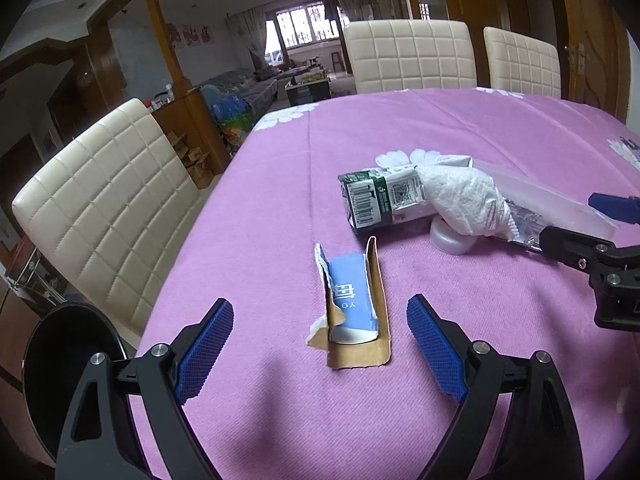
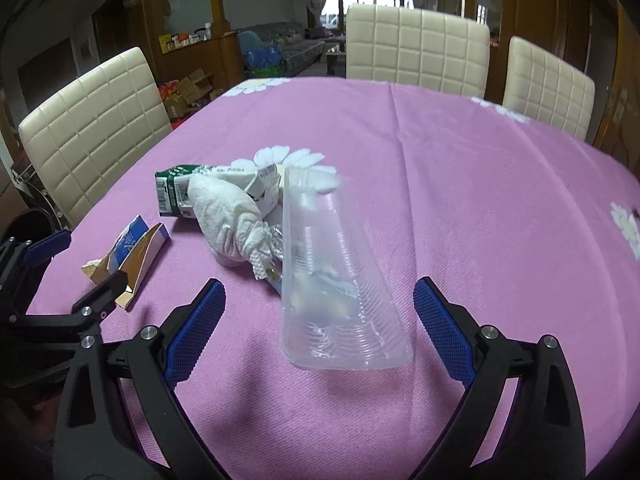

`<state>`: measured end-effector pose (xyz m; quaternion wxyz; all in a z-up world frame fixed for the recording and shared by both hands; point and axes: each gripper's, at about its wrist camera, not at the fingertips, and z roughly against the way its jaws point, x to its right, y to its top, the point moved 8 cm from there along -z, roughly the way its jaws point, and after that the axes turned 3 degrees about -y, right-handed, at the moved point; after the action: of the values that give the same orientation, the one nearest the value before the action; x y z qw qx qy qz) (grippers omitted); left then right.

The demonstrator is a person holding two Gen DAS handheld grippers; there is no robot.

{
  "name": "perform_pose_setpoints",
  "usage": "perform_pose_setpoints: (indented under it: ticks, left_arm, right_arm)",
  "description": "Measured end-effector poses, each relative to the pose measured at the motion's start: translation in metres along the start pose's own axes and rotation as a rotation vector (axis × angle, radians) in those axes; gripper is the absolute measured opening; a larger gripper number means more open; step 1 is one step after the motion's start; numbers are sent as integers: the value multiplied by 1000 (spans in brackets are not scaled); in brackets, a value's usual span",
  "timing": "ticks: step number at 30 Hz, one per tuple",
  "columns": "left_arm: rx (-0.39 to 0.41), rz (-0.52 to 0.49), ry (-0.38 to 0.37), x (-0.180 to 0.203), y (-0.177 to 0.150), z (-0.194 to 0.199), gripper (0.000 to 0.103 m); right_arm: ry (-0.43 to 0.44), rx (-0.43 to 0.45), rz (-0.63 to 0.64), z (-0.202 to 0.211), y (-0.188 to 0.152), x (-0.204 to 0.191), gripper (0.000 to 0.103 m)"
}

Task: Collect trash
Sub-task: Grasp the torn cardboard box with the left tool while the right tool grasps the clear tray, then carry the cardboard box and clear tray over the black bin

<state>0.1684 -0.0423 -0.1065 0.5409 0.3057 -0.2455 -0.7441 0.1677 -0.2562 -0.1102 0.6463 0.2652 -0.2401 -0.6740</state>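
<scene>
A torn blue-and-brown cardboard box [image 1: 354, 308] lies on the pink tablecloth between the blue pads of my left gripper [image 1: 320, 346], which is open and does not touch it. Behind it lie a green-and-white carton [image 1: 376, 200], a crumpled white tissue [image 1: 464, 200] and a small white cap [image 1: 450, 238]. A clear plastic tray [image 2: 340, 280] lies lengthwise between the fingers of my right gripper [image 2: 320, 330], whose jaws stand apart from its sides. The same torn box [image 2: 128, 256], carton [image 2: 176, 194] and tissue [image 2: 228, 220] show to the left in the right wrist view.
Cream padded chairs [image 1: 100, 216] [image 1: 410, 56] [image 2: 416, 44] stand round the table [image 2: 480, 184]. A dark round bin [image 1: 60, 364] sits low at the left beside the table edge. A living room with boxes lies beyond.
</scene>
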Motion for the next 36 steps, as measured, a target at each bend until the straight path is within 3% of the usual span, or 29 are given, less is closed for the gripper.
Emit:
perform_pose_setpoints:
  ticks: [1, 3, 4, 8, 10, 12, 15, 26, 36]
  left_arm:
    - [-11, 2, 0, 0, -1, -3, 86]
    - [-30, 8, -5, 0, -2, -10, 86]
    - [-40, 11, -12, 0, -3, -13, 86]
    - [-58, 20, -44, 1, -5, -17, 86]
    - [-46, 26, -59, 1, -4, -15, 81]
    - [-41, 29, -75, 2, -4, -14, 56]
    - [-70, 43, -108, 2, -8, -18, 35]
    - [27, 75, -70, -9, -1, 5, 32]
    - [67, 66, -18, -28, -6, 24, 32]
  right_arm:
    - [20, -30, -12, -5, -3, 1, 75]
    - [43, -60, -35, -11, -7, 2, 50]
    - [47, -75, -46, -13, -9, 4, 45]
    - [10, -40, -29, -9, -9, 4, 45]
    - [-16, -9, -17, -5, -7, 3, 45]
    - [-30, 8, -6, -3, -6, 2, 45]
    - [-46, 19, 12, -2, -6, 0, 44]
    - [-59, 159, 21, 24, 8, -1, 44]
    - [-20, 195, 107, 30, 9, -32, 44]
